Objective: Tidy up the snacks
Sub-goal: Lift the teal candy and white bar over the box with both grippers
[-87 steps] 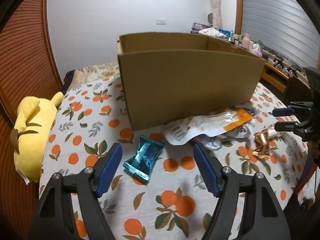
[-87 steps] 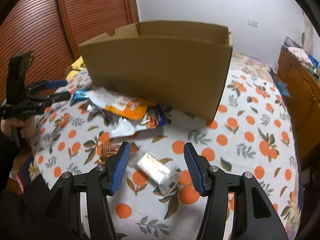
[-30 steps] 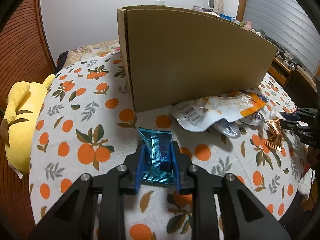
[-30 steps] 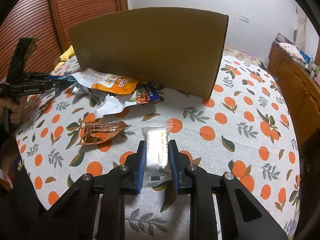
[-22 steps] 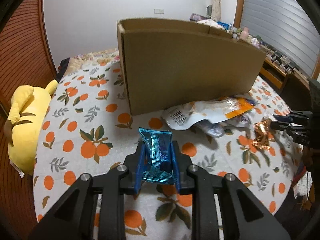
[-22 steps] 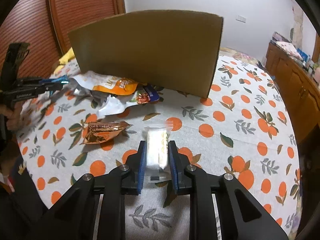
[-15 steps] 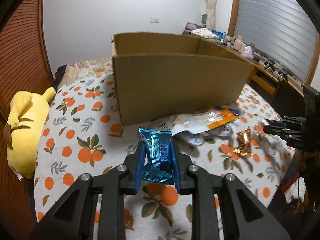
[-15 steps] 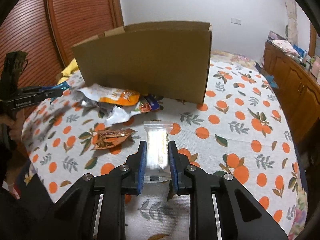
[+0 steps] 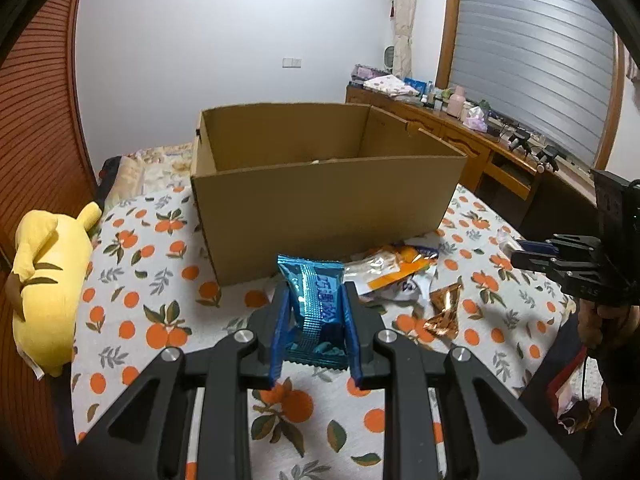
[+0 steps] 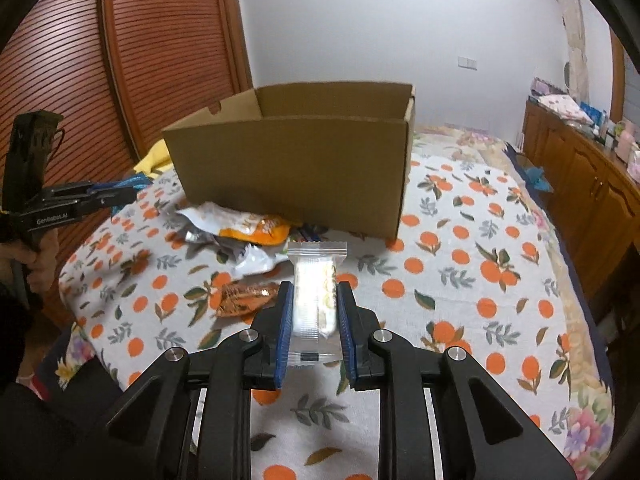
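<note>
My left gripper (image 9: 314, 304) is shut on a shiny blue snack packet (image 9: 316, 304), held above the orange-print cloth. My right gripper (image 10: 314, 300) is shut on a clear-wrapped pale snack bar (image 10: 314, 292), also lifted off the cloth. An open cardboard box (image 9: 324, 196) (image 10: 288, 164) stands just beyond both; what shows of its inside looks bare. At its foot lies a pile of snack bags (image 9: 394, 266) (image 10: 244, 232), and nearer me a copper foil packet (image 9: 442, 310) (image 10: 244, 294). Each gripper shows in the other's view: the right gripper (image 9: 520, 254) and the left gripper (image 10: 120, 195).
A yellow plush toy (image 9: 44, 276) lies at the cloth's left edge. Ribbed wooden doors (image 10: 120, 60) close off the left side. A wooden dresser (image 10: 592, 184) with small items runs along the right. A hand (image 10: 38, 260) grips the left tool's handle.
Both grippers rose with their packets, from down at the cloth to higher above it, and the views tilted so the box's open top and inside now show. Neither grip changed.
</note>
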Demonstrator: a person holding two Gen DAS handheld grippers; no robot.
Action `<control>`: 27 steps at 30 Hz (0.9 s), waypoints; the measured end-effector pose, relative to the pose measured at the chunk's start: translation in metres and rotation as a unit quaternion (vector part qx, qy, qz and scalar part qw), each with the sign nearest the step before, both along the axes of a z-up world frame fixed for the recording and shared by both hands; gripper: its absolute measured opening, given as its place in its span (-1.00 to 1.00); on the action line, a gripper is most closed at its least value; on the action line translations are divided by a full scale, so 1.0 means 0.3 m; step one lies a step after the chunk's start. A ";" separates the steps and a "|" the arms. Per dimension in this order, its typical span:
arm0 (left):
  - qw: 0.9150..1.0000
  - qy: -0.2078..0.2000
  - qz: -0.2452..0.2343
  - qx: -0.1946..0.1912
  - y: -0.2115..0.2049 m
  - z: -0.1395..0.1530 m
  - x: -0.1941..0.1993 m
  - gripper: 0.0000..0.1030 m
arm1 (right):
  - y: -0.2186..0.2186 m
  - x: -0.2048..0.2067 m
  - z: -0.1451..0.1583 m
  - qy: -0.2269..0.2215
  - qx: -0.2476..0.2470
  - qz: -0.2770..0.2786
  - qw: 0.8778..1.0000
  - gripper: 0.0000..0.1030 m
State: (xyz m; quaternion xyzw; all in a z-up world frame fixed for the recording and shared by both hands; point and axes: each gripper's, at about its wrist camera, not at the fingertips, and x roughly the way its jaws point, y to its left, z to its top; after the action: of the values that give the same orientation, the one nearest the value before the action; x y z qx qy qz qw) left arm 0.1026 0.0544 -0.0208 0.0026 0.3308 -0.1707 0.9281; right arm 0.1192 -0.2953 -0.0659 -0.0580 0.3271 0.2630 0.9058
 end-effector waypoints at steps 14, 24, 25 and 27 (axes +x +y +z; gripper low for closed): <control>0.999 -0.032 -0.008 -0.004 -0.032 0.108 0.028 -0.56 | 0.042 0.033 0.107 -0.035 0.012 0.010 0.999 -0.62; 0.999 -0.049 -0.011 0.012 -0.063 0.171 0.086 -0.56 | 0.083 0.085 0.168 -0.050 0.018 0.020 0.998 -0.62; 0.999 -0.050 -0.011 0.013 -0.066 0.175 0.090 -0.56 | 0.087 0.090 0.174 -0.052 0.018 0.021 0.998 -0.62; 0.999 -0.051 -0.012 0.014 -0.071 0.179 0.102 -0.56 | 0.097 0.102 0.188 -0.056 0.017 0.021 0.998 -0.62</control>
State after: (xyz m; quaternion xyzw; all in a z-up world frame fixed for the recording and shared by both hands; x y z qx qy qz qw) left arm 0.1331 0.0332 0.0331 0.0283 0.2852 -0.1765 0.9417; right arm 0.1497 -0.2662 -0.0095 -0.0639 0.2700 0.2844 0.9177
